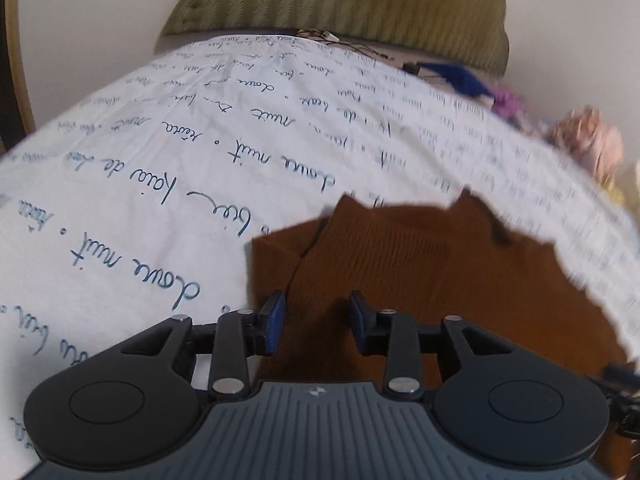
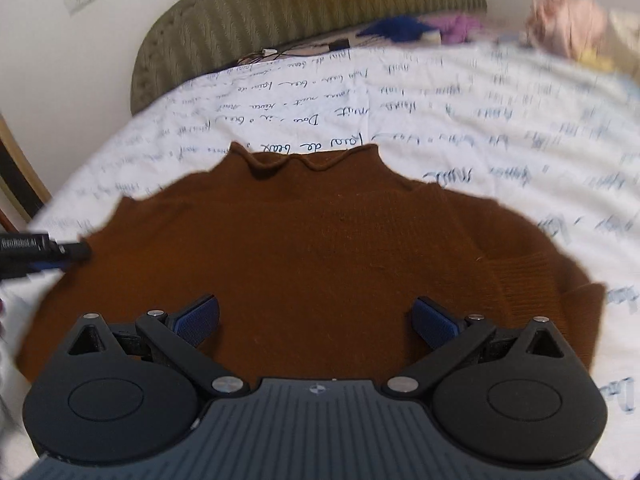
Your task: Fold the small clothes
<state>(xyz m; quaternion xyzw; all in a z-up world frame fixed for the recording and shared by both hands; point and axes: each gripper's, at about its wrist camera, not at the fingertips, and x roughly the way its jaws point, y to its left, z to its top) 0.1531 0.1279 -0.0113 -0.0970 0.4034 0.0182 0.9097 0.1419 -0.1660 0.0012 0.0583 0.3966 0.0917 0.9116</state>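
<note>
A small brown knit sweater [image 2: 320, 248] lies flat on a white sheet with blue handwriting print [image 2: 440, 120], its collar pointing away. In the left wrist view the sweater [image 1: 420, 272] has a sleeve folded across its left side. My left gripper [image 1: 318, 320] hovers over that folded sleeve edge, its blue-padded jaws partly apart with brown fabric showing between them and no visible grip. My right gripper [image 2: 316, 320] is wide open above the sweater's lower middle. The left gripper's fingers [image 2: 68, 252] show at the sweater's left edge in the right wrist view.
An olive ribbed cushion [image 2: 304, 12] stands against the wall behind the sheet. A pile of blue, purple and pink clothes [image 2: 560, 24] lies at the far right. A thin cable [image 1: 320, 36] lies near the cushion. A wooden frame [image 1: 16, 60] is at the left.
</note>
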